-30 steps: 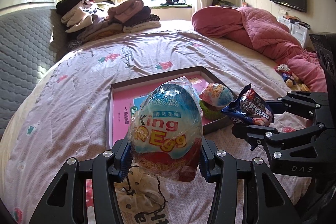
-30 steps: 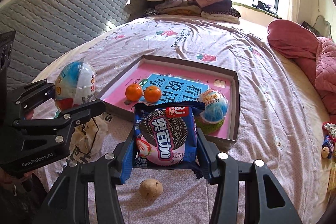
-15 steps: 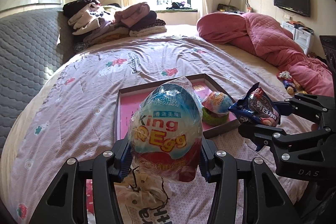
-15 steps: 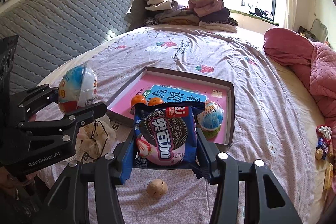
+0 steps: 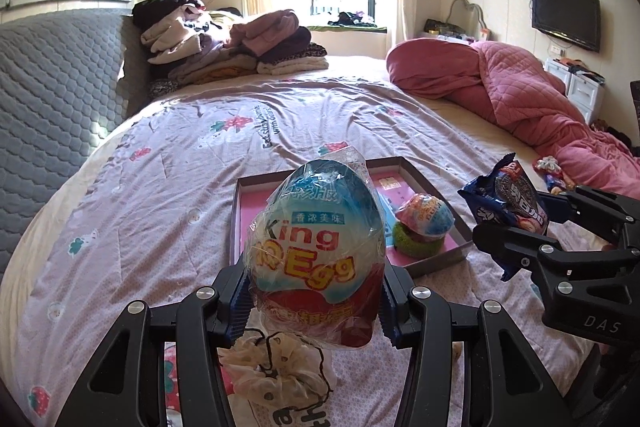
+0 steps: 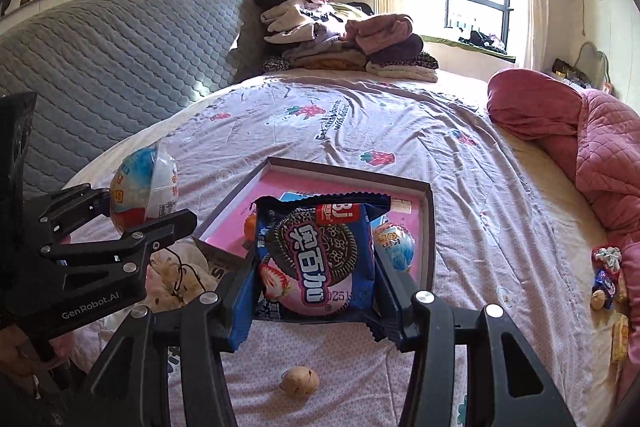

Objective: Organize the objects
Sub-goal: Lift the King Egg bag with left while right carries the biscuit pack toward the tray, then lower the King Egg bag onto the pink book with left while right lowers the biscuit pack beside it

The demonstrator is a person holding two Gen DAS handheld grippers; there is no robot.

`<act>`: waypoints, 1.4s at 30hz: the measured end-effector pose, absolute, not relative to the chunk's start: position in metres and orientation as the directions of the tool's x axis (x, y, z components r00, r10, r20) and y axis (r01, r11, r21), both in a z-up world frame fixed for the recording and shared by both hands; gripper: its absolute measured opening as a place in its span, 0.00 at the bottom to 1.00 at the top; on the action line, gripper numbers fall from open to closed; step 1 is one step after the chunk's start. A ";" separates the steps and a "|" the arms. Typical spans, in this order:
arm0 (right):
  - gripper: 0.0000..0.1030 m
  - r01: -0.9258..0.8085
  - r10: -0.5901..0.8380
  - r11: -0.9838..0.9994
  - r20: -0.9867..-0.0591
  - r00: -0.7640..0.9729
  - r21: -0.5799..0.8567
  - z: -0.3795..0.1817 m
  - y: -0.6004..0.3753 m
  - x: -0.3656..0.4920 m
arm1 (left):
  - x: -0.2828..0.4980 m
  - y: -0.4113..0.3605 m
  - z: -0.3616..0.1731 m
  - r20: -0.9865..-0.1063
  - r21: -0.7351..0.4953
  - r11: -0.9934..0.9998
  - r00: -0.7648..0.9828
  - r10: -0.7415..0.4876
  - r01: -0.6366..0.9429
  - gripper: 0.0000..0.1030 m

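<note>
My left gripper [image 5: 314, 297] is shut on a large wrapped King Egg toy [image 5: 316, 247] and holds it above the bed, short of the tray. My right gripper [image 6: 314, 295] is shut on a blue Oreo cookie pack [image 6: 316, 259], also in the air before the tray. The shallow pink-lined tray [image 6: 428, 227] lies on the bedspread and holds a smaller egg toy [image 5: 426, 215] on a green ring, an orange [image 6: 250, 225] and a blue booklet. The King Egg also shows in the right wrist view [image 6: 144, 191], the Oreo pack in the left wrist view [image 5: 508, 203].
A cream scrunchie [image 5: 276, 371] lies under the left gripper. A walnut [image 6: 300, 381] lies on the bedspread near the front. Small snacks [image 6: 606, 279] lie at the right by the pink quilt [image 6: 580, 139]. Folded clothes [image 6: 340, 35] are stacked at the headboard.
Both grippers have drawn back and up from the tray with their loads; the tray now looks smaller and farther. Neither grip has changed.
</note>
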State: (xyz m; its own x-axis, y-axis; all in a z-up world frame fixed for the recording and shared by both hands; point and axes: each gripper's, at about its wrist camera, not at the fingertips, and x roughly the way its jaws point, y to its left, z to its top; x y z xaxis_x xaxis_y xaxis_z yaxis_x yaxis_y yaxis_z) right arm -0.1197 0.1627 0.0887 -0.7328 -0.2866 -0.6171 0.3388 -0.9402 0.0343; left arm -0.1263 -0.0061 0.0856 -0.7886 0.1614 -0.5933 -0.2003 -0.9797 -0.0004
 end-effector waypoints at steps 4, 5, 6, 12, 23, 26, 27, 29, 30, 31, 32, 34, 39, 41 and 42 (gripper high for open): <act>0.50 0.328 -0.289 -0.943 -0.606 -0.741 0.048 0.094 0.163 -0.122 | -0.132 -0.011 0.086 -0.596 -0.012 -0.982 -0.787 0.158 -0.188 0.51; 0.50 0.328 -0.289 -0.943 -0.605 -0.742 0.048 0.095 0.162 -0.124 | -0.133 -0.012 0.087 -0.595 -0.012 -0.983 -0.788 0.155 -0.184 0.51; 0.50 0.327 -0.288 -0.944 -0.603 -0.744 0.049 0.096 0.162 -0.125 | -0.136 -0.012 0.087 -0.595 -0.008 -0.983 -0.789 0.151 -0.182 0.51; 0.50 0.325 -0.289 -0.944 -0.596 -0.749 0.049 0.100 0.160 -0.132 | -0.145 -0.013 0.091 -0.590 -0.007 -0.983 -0.794 0.150 -0.182 0.51; 0.50 0.323 -0.287 -0.945 -0.589 -0.755 0.048 0.107 0.155 -0.156 | -0.172 -0.017 0.094 -0.590 0.011 -0.984 -0.795 0.136 -0.177 0.51; 0.50 0.321 -0.288 -0.946 -0.585 -0.758 0.049 0.109 0.152 -0.162 | -0.180 -0.019 0.094 -0.592 0.005 -0.985 -0.794 0.137 -0.173 0.51; 0.50 0.318 -0.286 -0.947 -0.584 -0.760 0.050 0.110 0.151 -0.165 | -0.182 -0.019 0.094 -0.592 0.007 -0.985 -0.794 0.135 -0.172 0.51; 0.50 0.321 -0.287 -0.946 -0.583 -0.760 0.048 0.111 0.148 -0.169 | -0.187 -0.018 0.092 -0.594 0.010 -0.985 -0.794 0.131 -0.170 0.51; 0.50 0.318 -0.285 -0.947 -0.582 -0.762 0.047 0.111 0.147 -0.171 | -0.191 -0.018 0.091 -0.595 0.012 -0.986 -0.793 0.128 -0.167 0.51; 0.50 0.317 -0.285 -0.947 -0.580 -0.763 0.048 0.112 0.146 -0.172 | -0.193 -0.019 0.090 -0.596 0.012 -0.986 -0.793 0.127 -0.167 0.51; 0.50 0.321 -0.289 -0.946 -0.580 -0.761 0.050 0.112 0.145 -0.174 | -0.195 -0.020 0.089 -0.597 0.011 -0.986 -0.792 0.125 -0.165 0.51; 0.50 0.317 -0.283 -0.947 -0.579 -0.765 0.045 0.112 0.143 -0.178 | -0.200 -0.021 0.087 -0.599 0.011 -0.987 -0.791 0.123 -0.162 0.51; 0.50 0.312 -0.278 -0.949 -0.585 -0.762 0.045 0.107 0.139 -0.188 | -0.213 -0.025 0.081 -0.604 0.005 -0.988 -0.788 0.119 -0.153 0.51; 0.50 0.307 -0.276 -0.951 -0.590 -0.759 0.050 0.105 0.139 -0.192 | -0.218 -0.025 0.079 -0.610 0.003 -0.988 -0.784 0.119 -0.152 0.51; 0.50 0.306 -0.276 -0.951 -0.591 -0.758 0.053 0.103 0.139 -0.194 | -0.220 -0.025 0.077 -0.613 0.002 -0.988 -0.781 0.120 -0.154 0.51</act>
State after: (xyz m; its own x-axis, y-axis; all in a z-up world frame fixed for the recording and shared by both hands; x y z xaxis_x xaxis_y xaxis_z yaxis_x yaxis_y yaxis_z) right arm -0.1938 0.1392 0.1032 -0.7577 -0.2763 -0.5912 0.3055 -0.9507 0.0528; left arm -0.2203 -0.0251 0.0771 -0.7808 0.1205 -0.6131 -0.1538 -0.9881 0.0016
